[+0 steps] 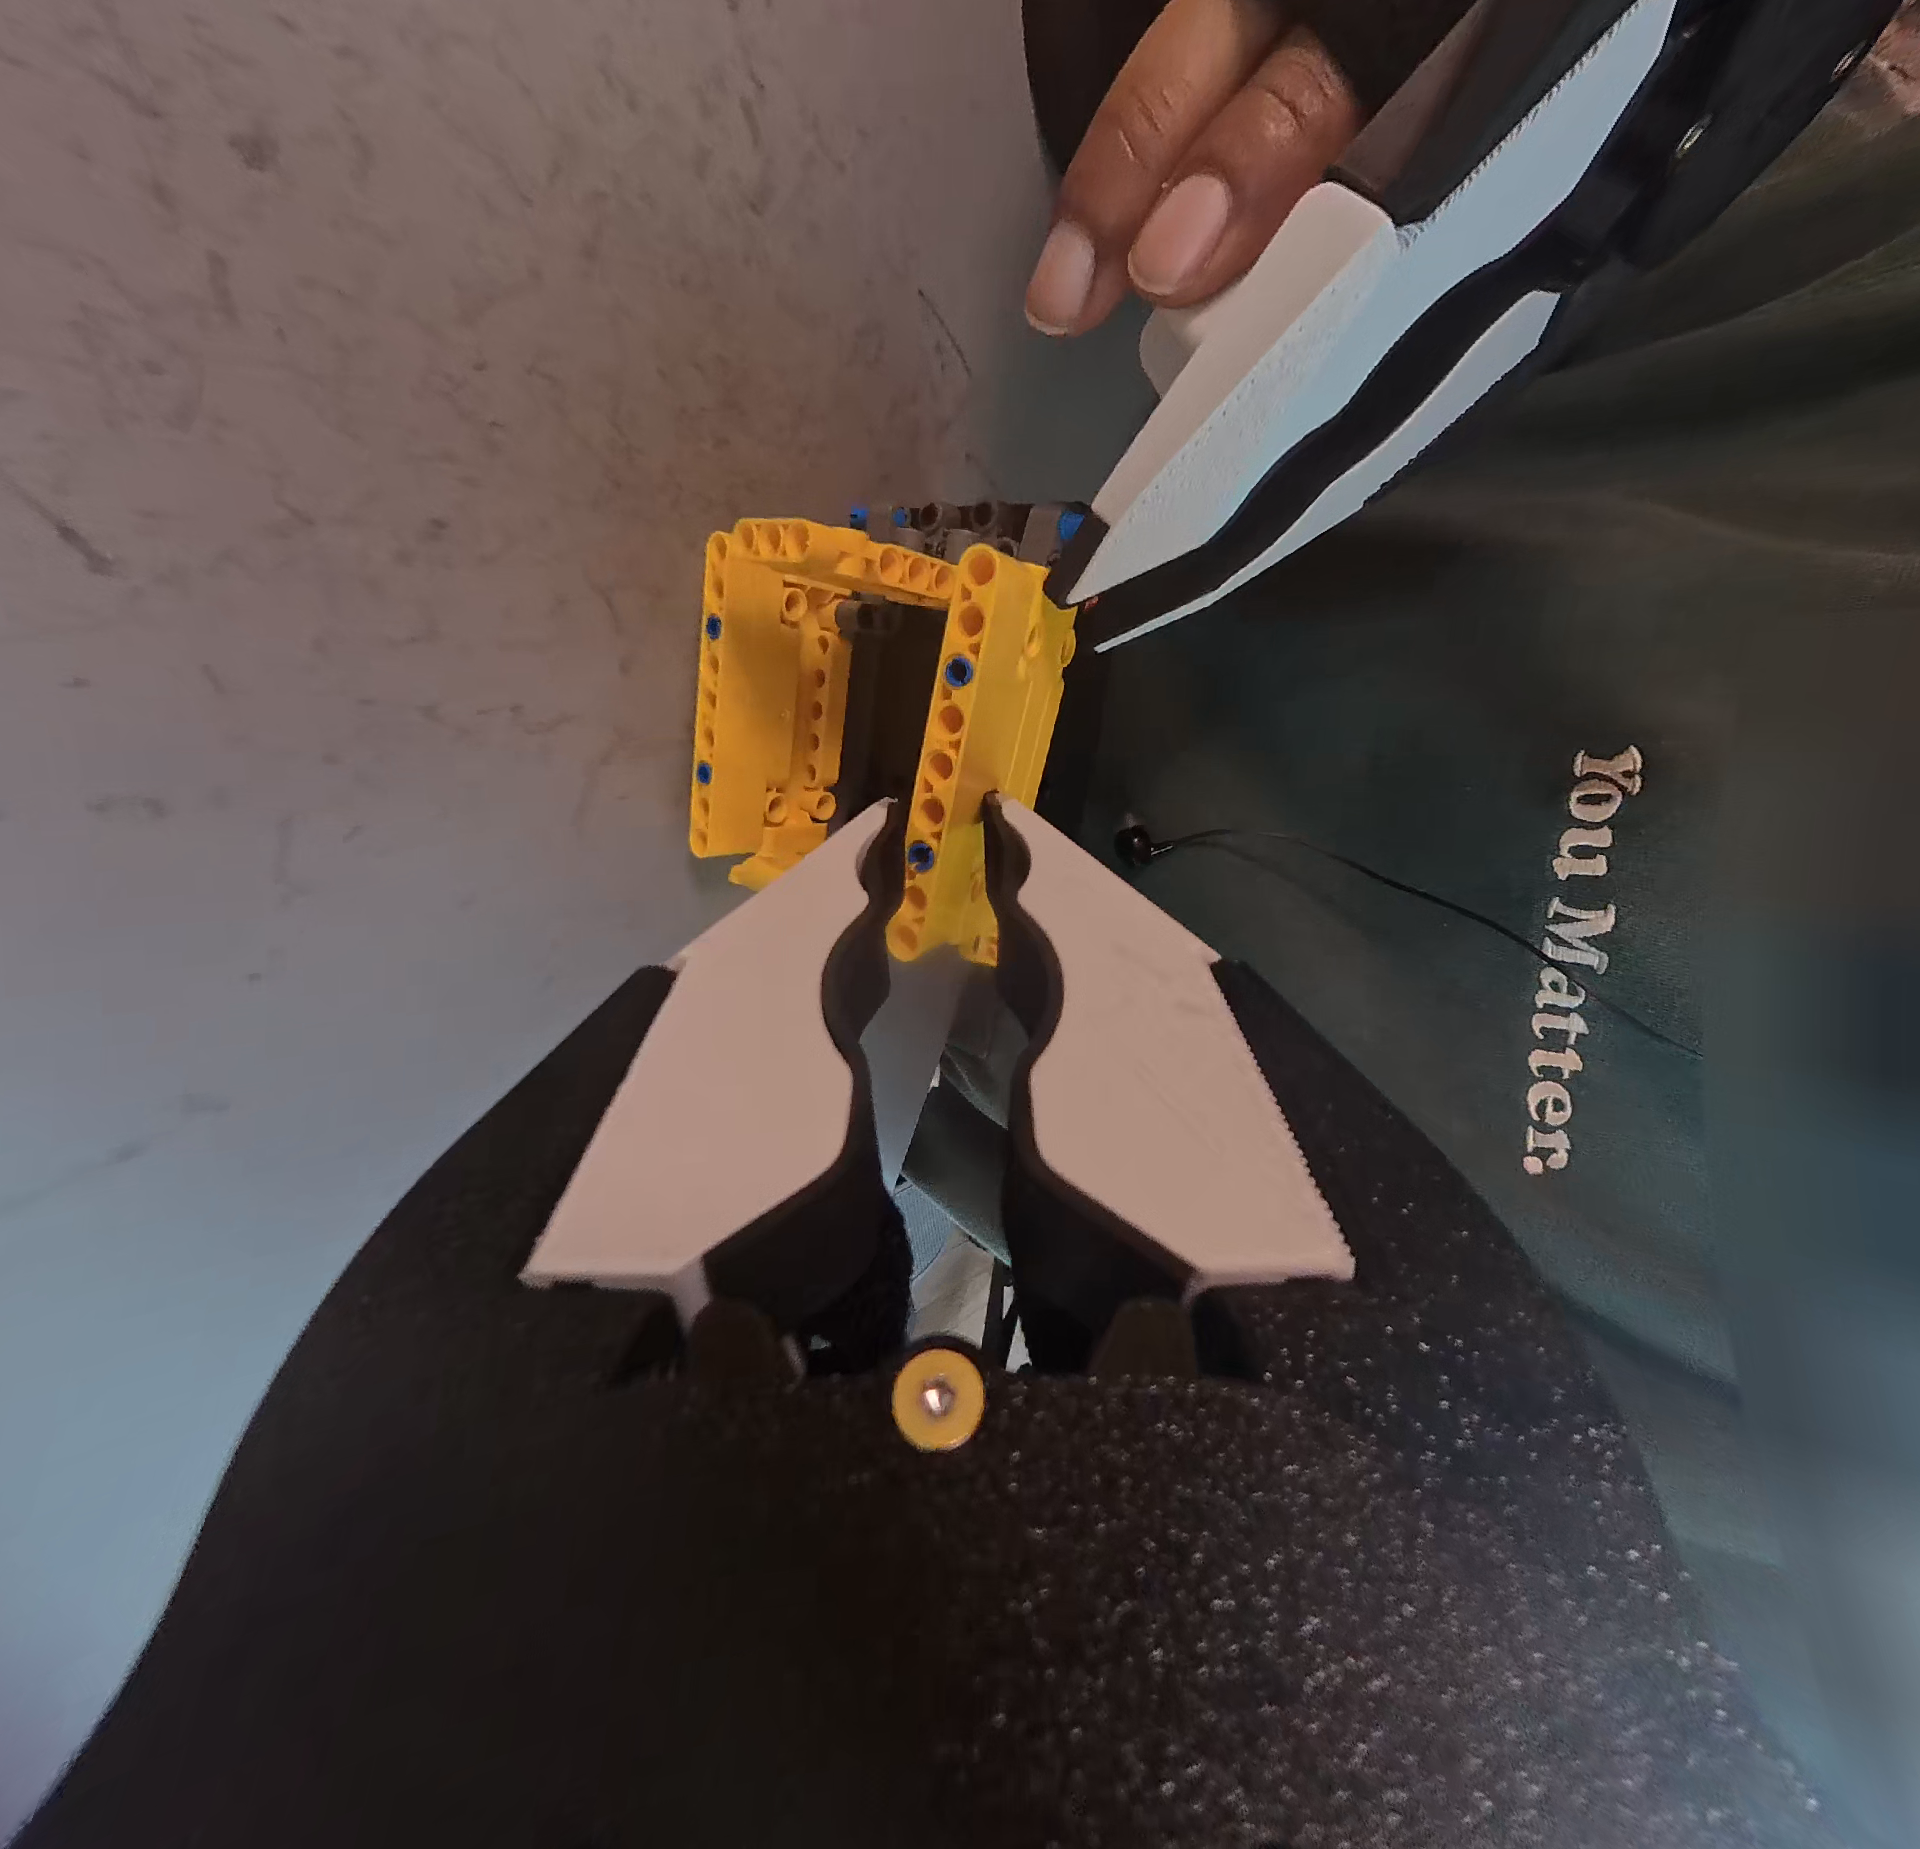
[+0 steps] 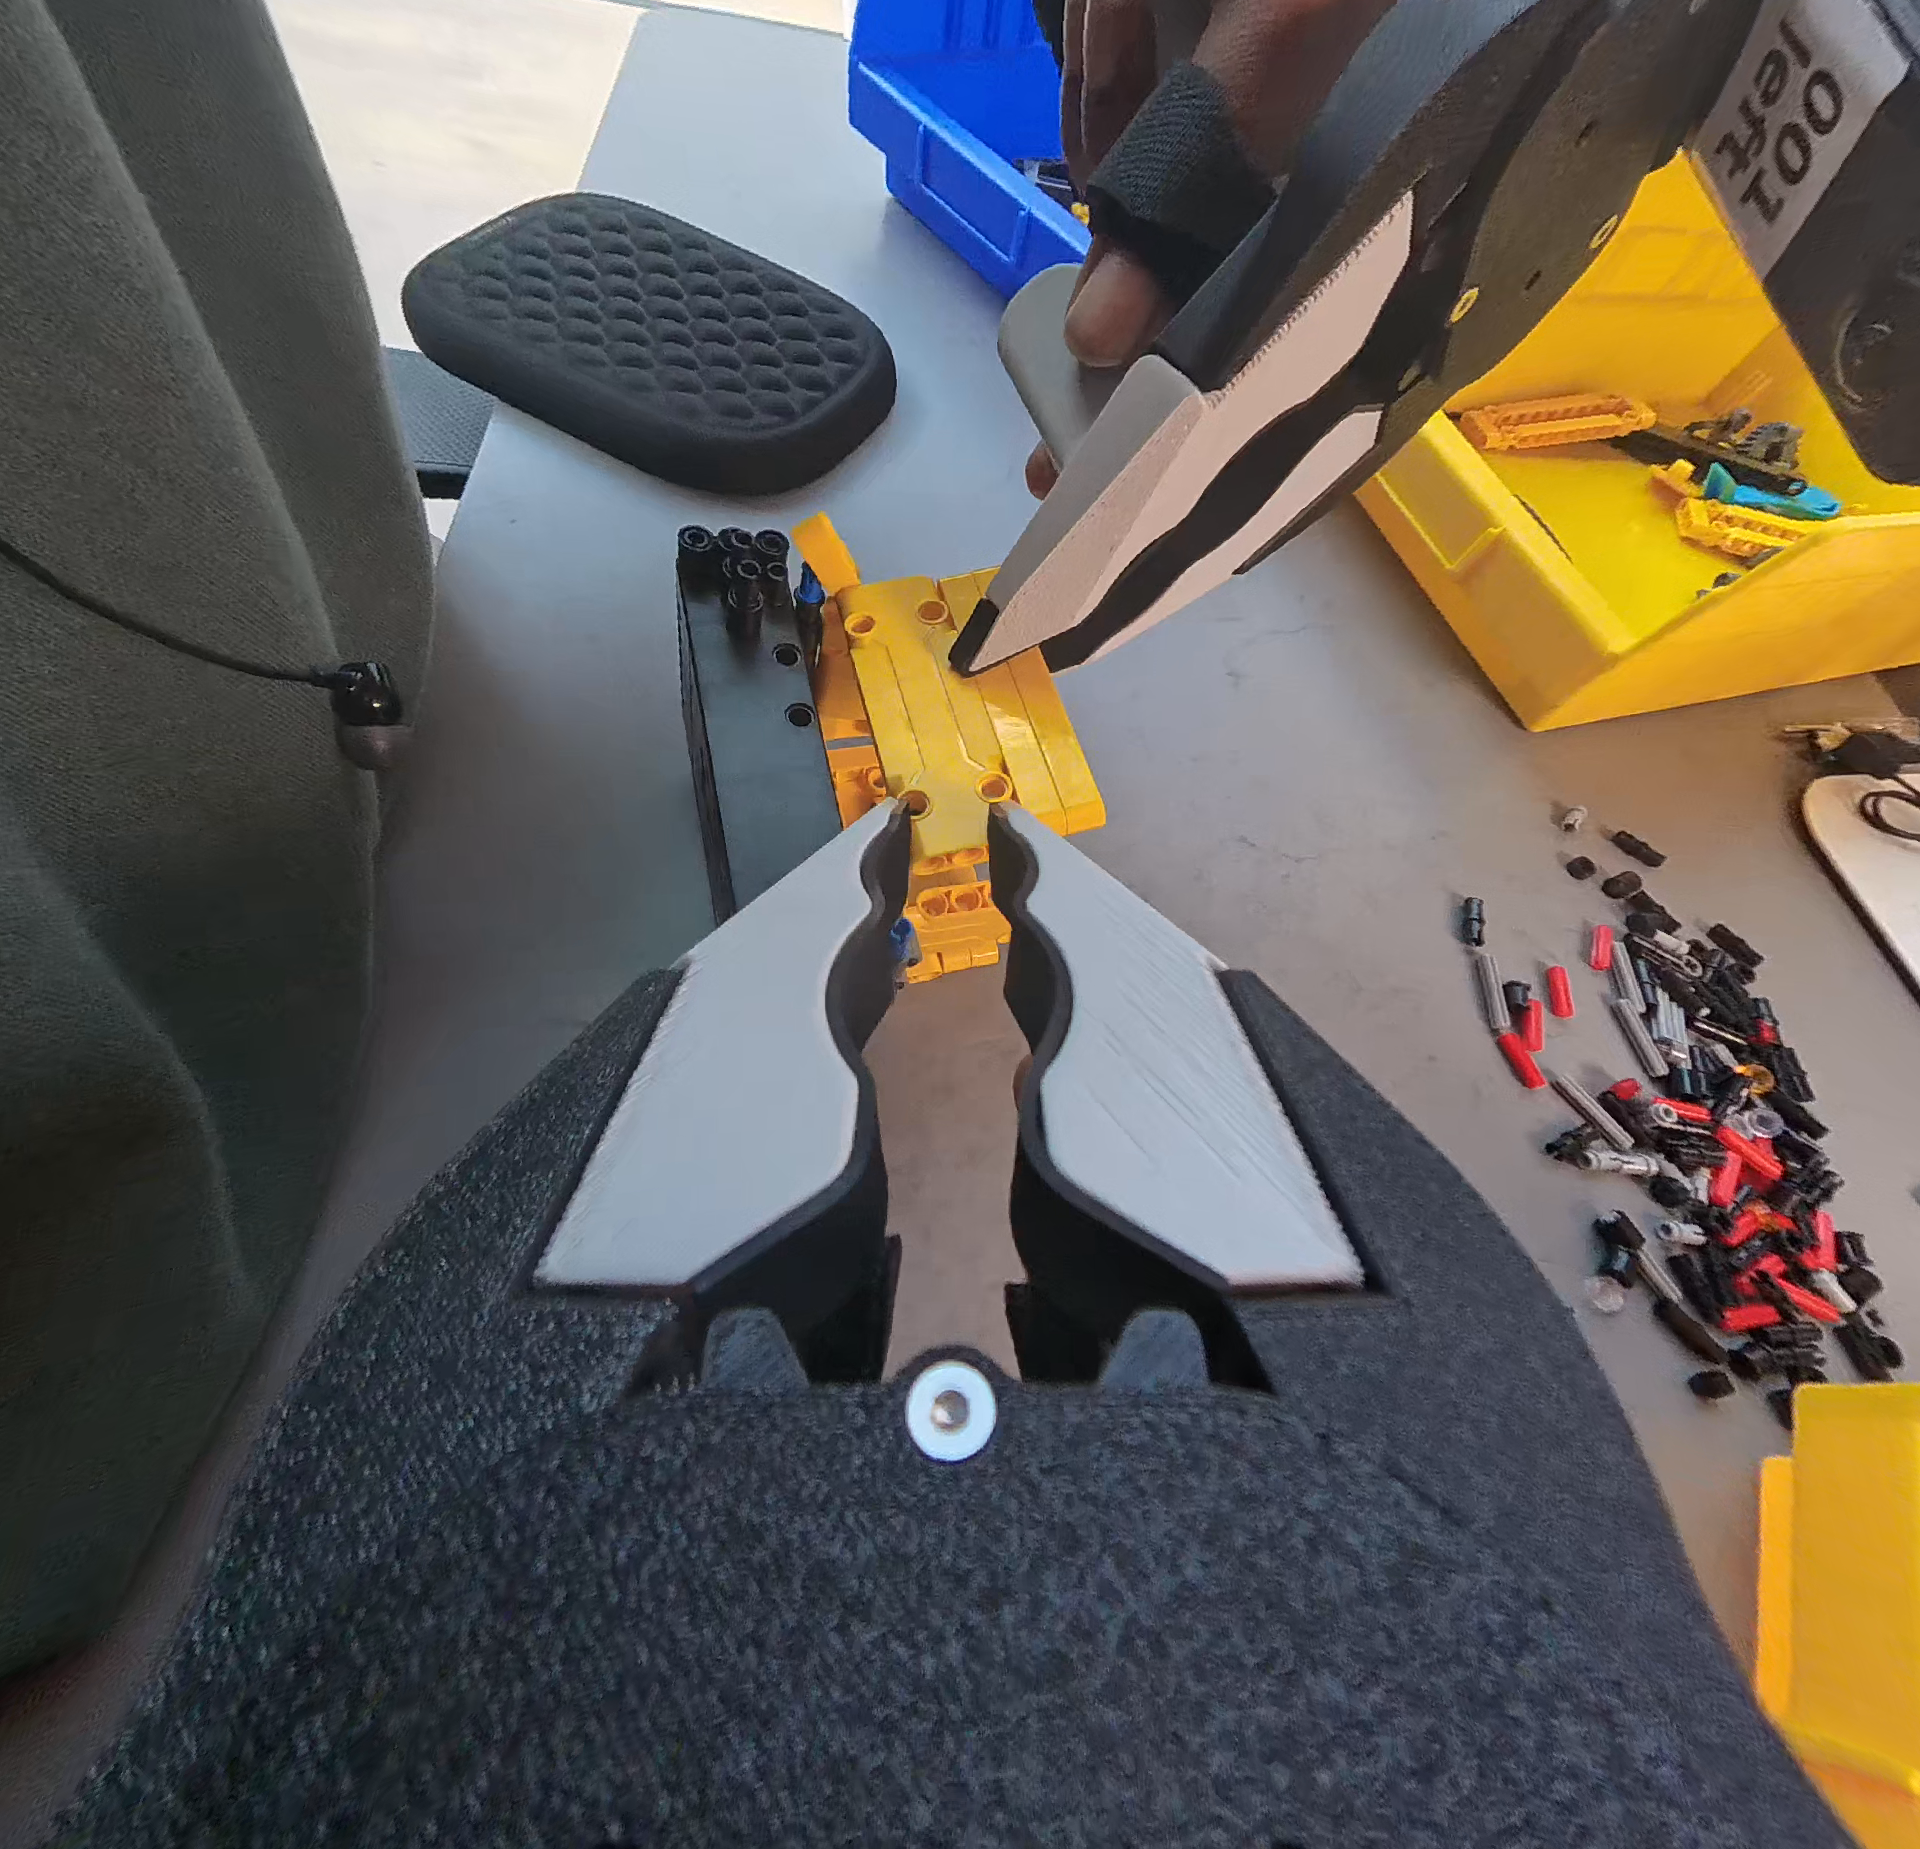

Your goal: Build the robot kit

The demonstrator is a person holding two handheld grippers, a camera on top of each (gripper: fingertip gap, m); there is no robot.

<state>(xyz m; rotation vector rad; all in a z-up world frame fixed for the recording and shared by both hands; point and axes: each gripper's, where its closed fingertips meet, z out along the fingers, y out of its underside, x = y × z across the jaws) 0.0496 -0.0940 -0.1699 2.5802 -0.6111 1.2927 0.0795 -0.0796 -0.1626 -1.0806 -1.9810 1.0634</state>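
While I'm clamping the left gripper [image 1: 940, 802] on one yellow beam of the yellow-and-black brick assembly [image 2: 914, 719] near the tabletop's [image 2: 1247, 760] edge by my body, the right gripper [image 2: 945, 810] is pinching its near end; its long axis is running straight ahead.

Pad: a black honeycomb-textured cushion [image 2: 649, 339] lay on the grey tabletop [image 2: 1247, 812].
Bins: a blue plastic bin [image 2: 956, 106] stood beyond it; a yellow plastic bin [image 2: 1621, 594] held loose pieces.
Pins: small black, red and grey connector pins [image 2: 1704, 1124] lay heaped.
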